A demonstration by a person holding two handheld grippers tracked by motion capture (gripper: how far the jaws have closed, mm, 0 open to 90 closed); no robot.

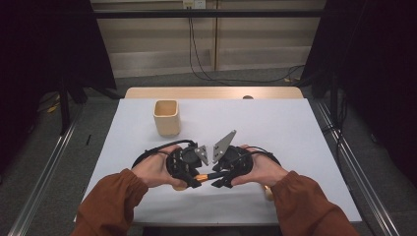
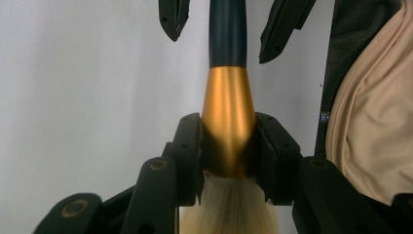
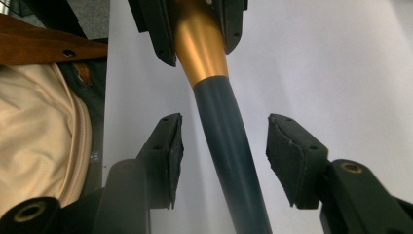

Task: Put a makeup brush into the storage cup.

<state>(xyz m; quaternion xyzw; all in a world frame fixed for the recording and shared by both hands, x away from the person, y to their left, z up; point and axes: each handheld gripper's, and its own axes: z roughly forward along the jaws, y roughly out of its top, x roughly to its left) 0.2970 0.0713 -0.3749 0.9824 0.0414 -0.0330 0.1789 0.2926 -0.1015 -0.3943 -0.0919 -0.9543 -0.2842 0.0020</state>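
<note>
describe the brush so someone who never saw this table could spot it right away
Start at the white table and look at its near edge, where two hands meet. The brush runs level between the two grippers, the left gripper clamped on its gold collar. Its dark blue handle and pale bristles set it apart from the wooden cup farther back.

right gripper [image 3: 221, 161] | jaws apart | brush handle [image 3: 229, 146] between, untouched
</note>
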